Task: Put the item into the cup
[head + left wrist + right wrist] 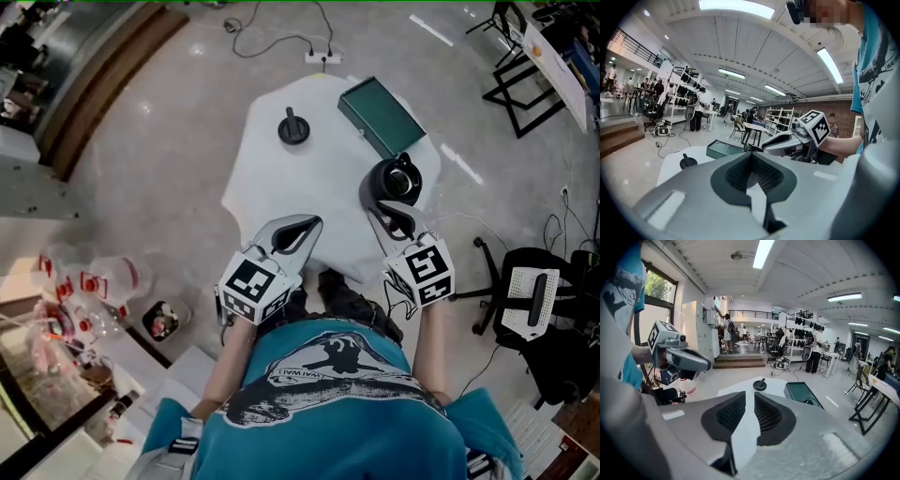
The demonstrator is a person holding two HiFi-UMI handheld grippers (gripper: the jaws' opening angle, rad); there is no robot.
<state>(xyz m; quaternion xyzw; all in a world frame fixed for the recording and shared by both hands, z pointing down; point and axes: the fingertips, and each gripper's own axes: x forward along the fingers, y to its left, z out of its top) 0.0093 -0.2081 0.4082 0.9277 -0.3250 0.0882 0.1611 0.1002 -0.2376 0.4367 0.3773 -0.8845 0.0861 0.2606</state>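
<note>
only the head view shows the black cup (pixel 398 178) whole, on the desk (pixel 328 187) beside the green box (pixel 380 115), with the black knobbed item (pixel 293 127) lying well apart from it; the gripper views show the left hand-held gripper (pixel 751 157) closed tip to tip and empty; the right hand-held gripper (pixel 750 397) has a narrow empty gap. in both gripper views the jaws hide most of the cup.

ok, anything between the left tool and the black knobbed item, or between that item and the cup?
Nothing visible. Only bare white table lies between the left tool and the black knobbed item, and between the item and the cup. The green box sits just beyond that second path, close to the cup.
</note>
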